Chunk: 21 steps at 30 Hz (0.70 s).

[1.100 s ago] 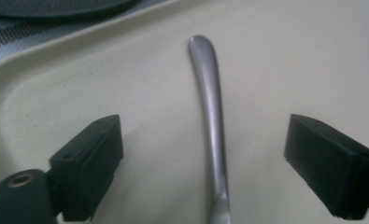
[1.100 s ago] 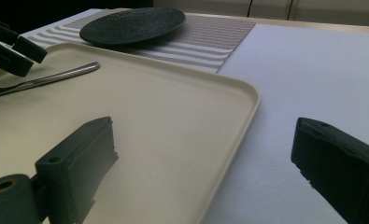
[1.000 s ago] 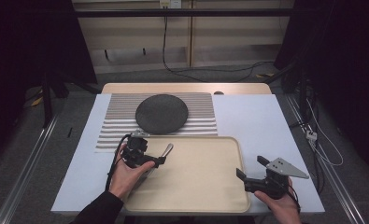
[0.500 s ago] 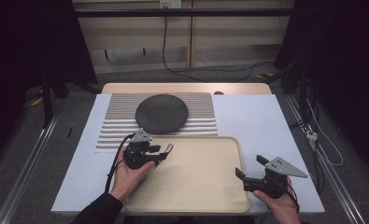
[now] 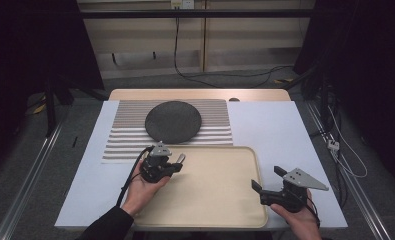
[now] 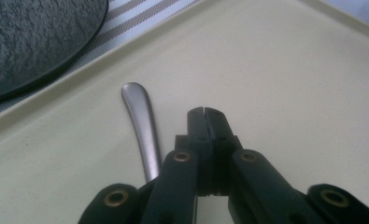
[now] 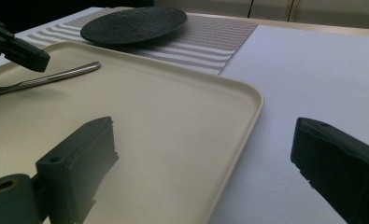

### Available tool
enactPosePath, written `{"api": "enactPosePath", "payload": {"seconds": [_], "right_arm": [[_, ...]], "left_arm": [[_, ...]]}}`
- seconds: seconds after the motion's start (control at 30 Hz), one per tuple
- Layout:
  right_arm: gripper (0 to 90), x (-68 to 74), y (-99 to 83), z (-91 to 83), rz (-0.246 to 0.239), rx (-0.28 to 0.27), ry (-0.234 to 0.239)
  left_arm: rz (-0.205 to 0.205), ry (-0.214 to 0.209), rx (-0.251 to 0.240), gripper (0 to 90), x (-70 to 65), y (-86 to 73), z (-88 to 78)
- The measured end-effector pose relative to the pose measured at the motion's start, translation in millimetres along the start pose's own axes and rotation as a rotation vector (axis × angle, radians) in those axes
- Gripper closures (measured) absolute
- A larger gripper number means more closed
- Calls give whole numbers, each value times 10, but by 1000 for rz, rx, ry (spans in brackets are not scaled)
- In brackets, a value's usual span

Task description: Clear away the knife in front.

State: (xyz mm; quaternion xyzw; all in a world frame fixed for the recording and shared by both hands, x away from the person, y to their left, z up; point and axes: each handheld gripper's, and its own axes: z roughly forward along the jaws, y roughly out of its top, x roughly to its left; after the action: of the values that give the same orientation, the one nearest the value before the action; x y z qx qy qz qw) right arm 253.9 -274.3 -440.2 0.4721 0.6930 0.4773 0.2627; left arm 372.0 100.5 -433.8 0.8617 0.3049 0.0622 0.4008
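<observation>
The left gripper (image 5: 177, 164) has just closed its 2 jaws together on nothing; the metal utensil handle (image 6: 141, 122) lies just beside them on the tray (image 5: 220, 200). The right gripper (image 5: 267, 181) hovers wide apart at the tray's right edge.

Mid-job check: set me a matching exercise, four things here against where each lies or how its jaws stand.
1 left gripper
2 right gripper
3 dark plate
4 metal utensil

A on the beige tray
B jaws open
C on the striped mat
D jaws shut

Pairs: 1-D, 2-B, 3-C, 4-A. The left jaws have just closed with nothing between them; the utensil lies beside them.
</observation>
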Motion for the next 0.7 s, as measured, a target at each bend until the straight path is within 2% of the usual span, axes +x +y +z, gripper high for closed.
{"api": "enactPosePath", "payload": {"seconds": [0.03, 0.13, 0.23, 0.27, 0.33, 0.4, 0.47, 0.53, 0.6, 0.63, 0.7], "right_arm": [[67, -4, -2, -2, 1, 0, -1], [67, -5, -5, -19, 1, -4, -1], [67, 4, -3, -14, -5, -3, 4], [67, 9, -3, -11, -6, -2, 5], [67, 7, -4, -13, -6, -2, 5], [68, 0, -7, -19, -2, -4, 5], [68, -6, -10, -28, -3, -3, 2], [68, -6, -12, -34, 1, -5, 1], [68, -9, -14, -39, 3, -6, -3], [68, -10, -15, -40, 4, -6, -2], [68, -10, -16, -39, 6, -5, -4]], "left_arm": [[5, -2, 14, 900, 3, 7, 22], [9, 26, 33, 900, 5, 18, 101], [38, 25, 65, 900, -15, 4, 159], [36, 19, 74, 900, -22, -3, 174], [40, 36, 95, 900, -24, -9, 199], [42, 40, 94, 900, -16, -15, 215], [72, 62, 100, 900, -29, -9, 213], [58, 59, 99, 900, -13, -13, 212], [73, 89, 98, 900, -24, -17, 215], [67, 97, 99, 900, -30, -17, 216], [71, 101, 106, 900, -33, -9, 217]]}}
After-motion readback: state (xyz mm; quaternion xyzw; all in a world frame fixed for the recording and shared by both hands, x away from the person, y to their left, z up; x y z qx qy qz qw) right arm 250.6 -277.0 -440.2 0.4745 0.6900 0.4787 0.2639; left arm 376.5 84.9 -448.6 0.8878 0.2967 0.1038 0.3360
